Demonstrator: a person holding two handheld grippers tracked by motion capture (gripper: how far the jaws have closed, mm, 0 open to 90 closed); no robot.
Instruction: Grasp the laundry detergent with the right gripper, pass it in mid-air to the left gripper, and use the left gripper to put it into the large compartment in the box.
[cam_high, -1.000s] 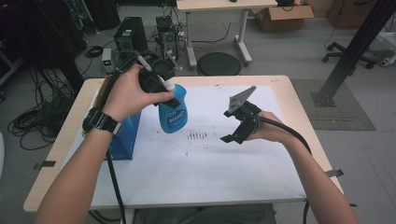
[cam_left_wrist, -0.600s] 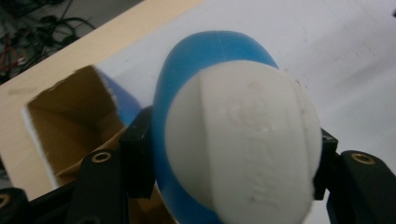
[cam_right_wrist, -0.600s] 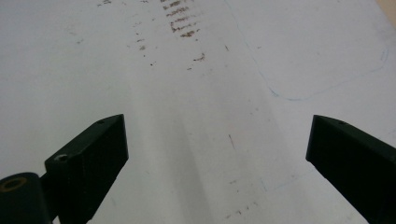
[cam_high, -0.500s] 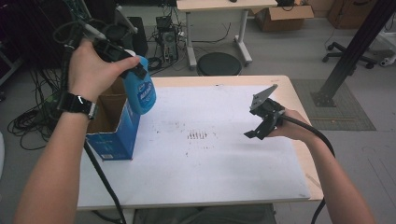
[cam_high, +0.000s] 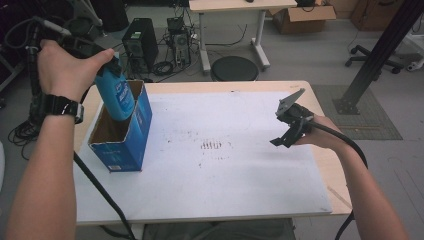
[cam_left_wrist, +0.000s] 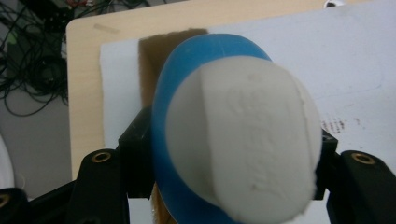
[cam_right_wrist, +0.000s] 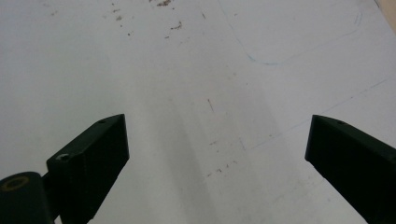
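Note:
A blue bottle with a white cap hangs tilted over the open top of a blue cardboard box at the table's left. Its lower end dips into the box mouth. My left gripper is shut on the bottle's neck, and in the left gripper view the black jaws press both sides of the bottle. My right gripper hovers over the white sheet at the right, open with nothing between its wide-apart jaws.
The white sheet covers most of the wooden table and has dark smudges near its middle. A black cable trails from the left gripper across the front left. Desks, a stool and computer cases stand behind the table.
The left gripper carried the bottle from mid-table up and left, then down so its lower end enters the box. The right gripper drew back a little to the right.

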